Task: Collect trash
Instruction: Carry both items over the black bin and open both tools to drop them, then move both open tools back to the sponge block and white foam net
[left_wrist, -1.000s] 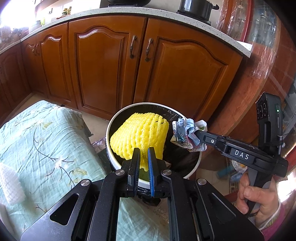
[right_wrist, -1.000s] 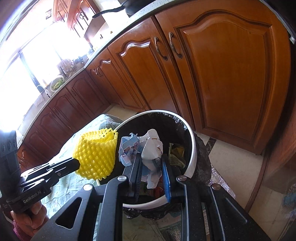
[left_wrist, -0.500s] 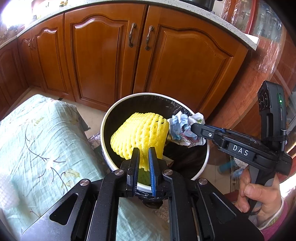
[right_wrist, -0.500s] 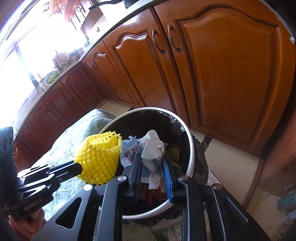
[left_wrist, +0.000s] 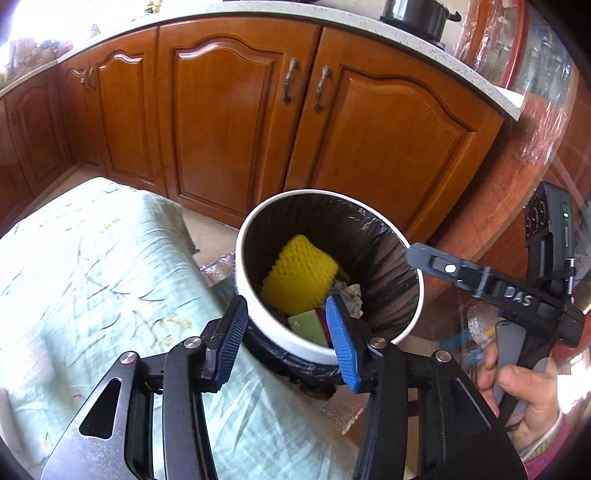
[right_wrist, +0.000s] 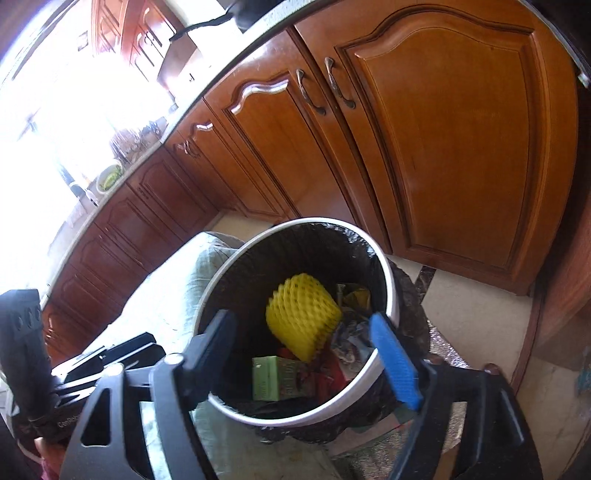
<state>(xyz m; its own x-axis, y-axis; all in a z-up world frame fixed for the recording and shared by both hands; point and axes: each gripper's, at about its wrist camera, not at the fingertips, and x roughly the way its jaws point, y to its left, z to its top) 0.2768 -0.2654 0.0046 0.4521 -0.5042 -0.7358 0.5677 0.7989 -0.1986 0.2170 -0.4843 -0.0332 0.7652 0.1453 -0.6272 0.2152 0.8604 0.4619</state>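
A white bin (left_wrist: 255, 229) with a black liner stands on the floor in front of the cabinets. Inside it lie a yellow foam fruit net (left_wrist: 299, 273), a crumpled printed paper (left_wrist: 351, 295) and a green box (left_wrist: 308, 326). My left gripper (left_wrist: 284, 304) hangs over the bin's near rim, its jaws opening with nothing between them. In the right wrist view the net (right_wrist: 303, 321) and the paper (right_wrist: 351, 339) rest in the bin (right_wrist: 391, 295), below my right gripper (right_wrist: 300, 317). Its jaws are also opening and hold nothing.
Brown wooden cabinet doors (left_wrist: 229, 122) stand close behind the bin. A table with a pale green floral cloth (left_wrist: 92, 277) lies to the left of it. A hand (left_wrist: 524, 391) holds the right gripper's handle. Pale floor tiles (right_wrist: 461, 295) lie to the right.
Both grippers have gone from shut to open. The yellow net left my left gripper and the crumpled paper left my right one; both now lie down in the bin.
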